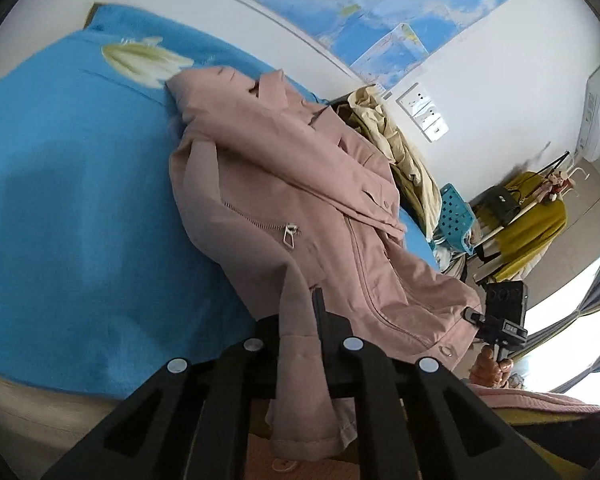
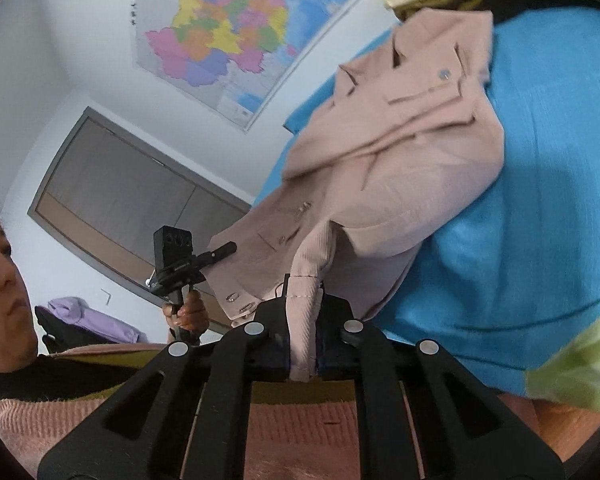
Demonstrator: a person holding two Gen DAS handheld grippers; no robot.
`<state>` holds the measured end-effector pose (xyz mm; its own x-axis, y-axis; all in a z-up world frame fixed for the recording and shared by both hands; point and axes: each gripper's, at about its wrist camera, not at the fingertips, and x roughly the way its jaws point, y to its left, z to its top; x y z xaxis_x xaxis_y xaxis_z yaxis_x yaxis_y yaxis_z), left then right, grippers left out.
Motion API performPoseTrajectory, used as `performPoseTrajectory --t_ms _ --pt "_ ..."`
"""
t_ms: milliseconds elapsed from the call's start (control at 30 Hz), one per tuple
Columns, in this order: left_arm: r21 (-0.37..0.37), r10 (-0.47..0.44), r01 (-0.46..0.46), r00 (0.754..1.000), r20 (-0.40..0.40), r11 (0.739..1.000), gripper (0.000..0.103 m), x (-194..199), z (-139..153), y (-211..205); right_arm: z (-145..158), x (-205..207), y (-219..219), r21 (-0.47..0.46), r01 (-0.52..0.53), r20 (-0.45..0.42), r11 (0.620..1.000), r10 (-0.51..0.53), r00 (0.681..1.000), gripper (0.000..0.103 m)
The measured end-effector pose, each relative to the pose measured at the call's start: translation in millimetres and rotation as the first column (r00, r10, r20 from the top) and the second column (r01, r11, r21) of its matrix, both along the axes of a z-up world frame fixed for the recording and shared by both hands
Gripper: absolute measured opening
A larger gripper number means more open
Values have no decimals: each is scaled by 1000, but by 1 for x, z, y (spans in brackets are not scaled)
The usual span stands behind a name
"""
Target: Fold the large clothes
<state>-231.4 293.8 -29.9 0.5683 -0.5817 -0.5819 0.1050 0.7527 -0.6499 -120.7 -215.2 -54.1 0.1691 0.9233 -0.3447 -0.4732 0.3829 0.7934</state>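
A pink zip jacket [image 1: 300, 184] lies spread on a blue blanket [image 1: 80, 200] over a bed. My left gripper [image 1: 300, 320] is shut on a fold of the jacket's near edge, and pink cloth hangs down between its jaws. In the right wrist view my right gripper [image 2: 305, 312] is shut on a ribbed cuff of the same jacket [image 2: 400, 160], pulling that sleeve up off the blanket [image 2: 520, 240]. Each gripper shows in the other's view: the right gripper [image 1: 474, 316] at the hem corner, the left gripper [image 2: 220, 252] at the jacket's edge, held by a hand [image 2: 188, 312].
A heap of beige clothes [image 1: 388, 132] lies at the far side of the bed, beside a blue plastic basket [image 1: 456, 216]. A rack with a yellow garment [image 1: 536, 216] stands behind. A map [image 1: 380, 0] hangs on the wall. A person in a pink sweater [image 2: 300, 432] stands close.
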Motion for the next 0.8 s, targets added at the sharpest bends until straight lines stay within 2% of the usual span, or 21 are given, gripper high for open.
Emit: performPoseTrajectory --t_ms 100,233,367,633,800 --pt "6 1 -1 1000 18 1000 7 -2 6 1 0 -3 -1 3 0 -2 1000 0 1000 9" --pt "3 21 -21 999 31 1000 6 2 16 4 10 1 -3 78 16 7 997 -17 1000 8" --pt "29 28 -29 999 46 999 6 14 31 7 26 13 -3 114 23 41 993 -28 999 8" --pt "40 15 -19 995 102 999 6 48 76 16 66 51 1 176 53 102 983 -71 992 8" --pt "86 -3 -7 993 115 996 6 83 100 16 89 83 5 170 79 132 982 -102 986 8"
